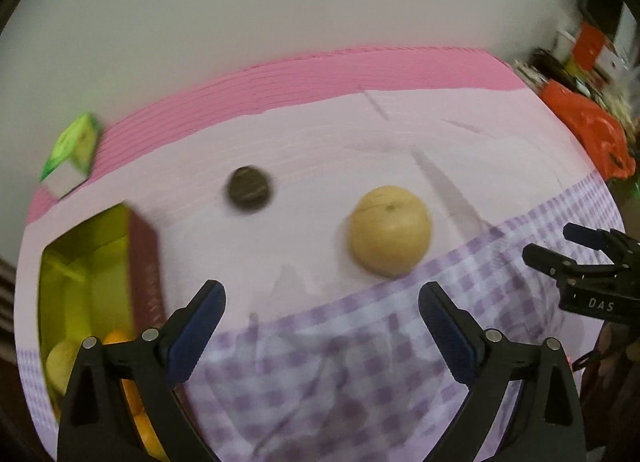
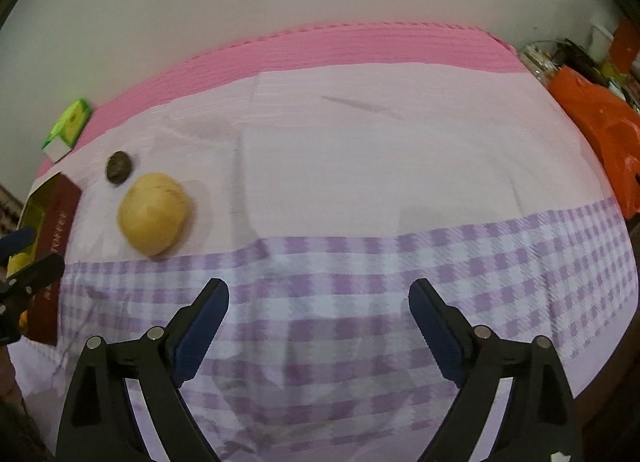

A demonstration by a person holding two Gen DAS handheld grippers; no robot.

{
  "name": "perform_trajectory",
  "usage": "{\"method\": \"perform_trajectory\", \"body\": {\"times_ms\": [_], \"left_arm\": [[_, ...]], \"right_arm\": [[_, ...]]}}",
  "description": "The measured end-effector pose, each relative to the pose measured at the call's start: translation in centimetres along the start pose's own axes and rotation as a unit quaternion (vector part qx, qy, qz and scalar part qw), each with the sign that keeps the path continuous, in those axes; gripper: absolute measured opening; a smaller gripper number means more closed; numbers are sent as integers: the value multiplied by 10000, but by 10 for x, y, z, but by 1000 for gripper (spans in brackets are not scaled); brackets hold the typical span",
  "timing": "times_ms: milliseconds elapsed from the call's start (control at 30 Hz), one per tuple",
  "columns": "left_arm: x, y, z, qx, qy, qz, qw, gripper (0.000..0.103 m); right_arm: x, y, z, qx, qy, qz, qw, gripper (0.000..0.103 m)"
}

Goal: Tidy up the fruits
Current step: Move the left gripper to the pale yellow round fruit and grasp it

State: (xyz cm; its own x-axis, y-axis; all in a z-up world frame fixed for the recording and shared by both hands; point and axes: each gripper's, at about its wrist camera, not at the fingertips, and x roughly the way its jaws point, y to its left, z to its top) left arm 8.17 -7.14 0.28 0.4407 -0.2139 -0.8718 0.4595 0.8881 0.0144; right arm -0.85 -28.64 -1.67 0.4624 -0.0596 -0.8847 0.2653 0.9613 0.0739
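The yellow fruit is round, so it can be knocked and rolled away across the cloth if it is bumped by one finger before both are around it. It can also be squeezed too hard and bruised. The small dark fruit is little and may be missed or pushed toward the far edge of the cloth, and it is blurred, so what kind of fruit it is cannot be told. The box at the left edge of the cloth already has yellow and orange fruit in it, so a fruit dropped from too high may bounce out. The left gripper is held wide open and nothing is between its jaws; the yellow fruit lies past them, a bit toward the right finger. The right gripper is wide open and empty too, and the yellow fruit lies well off to its left.
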Motion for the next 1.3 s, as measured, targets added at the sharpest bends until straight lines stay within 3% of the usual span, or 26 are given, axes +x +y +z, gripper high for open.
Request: {"method": "perform_trajectory", "body": {"times_ms": [267,633,700,833,933,1067,1300], "left_arm": [[39,-28,26,139,260,-317,9991,98],[77,-37,36,129,512,-312,9981,97],[80,-37,37,159,517,-287,9981,93],[86,-31,38,43,606,-352,9975,72],[90,-27,38,-136,680,-539,9961,68],[88,-32,36,-13,620,-461,9970,67],[82,-22,27,-210,672,-405,9967,67]], "right_arm": [[15,-20,-3,78,225,-113,9997,92],[20,-15,0,-105,211,-162,9996,92],[21,-14,0,-106,214,-135,9996,92],[22,-13,-1,-118,221,-129,9996,92],[22,-13,-1,-105,219,-108,9996,92],[22,-14,-1,-103,217,-108,9997,92],[22,-15,-2,-68,201,-127,9997,92]]}}
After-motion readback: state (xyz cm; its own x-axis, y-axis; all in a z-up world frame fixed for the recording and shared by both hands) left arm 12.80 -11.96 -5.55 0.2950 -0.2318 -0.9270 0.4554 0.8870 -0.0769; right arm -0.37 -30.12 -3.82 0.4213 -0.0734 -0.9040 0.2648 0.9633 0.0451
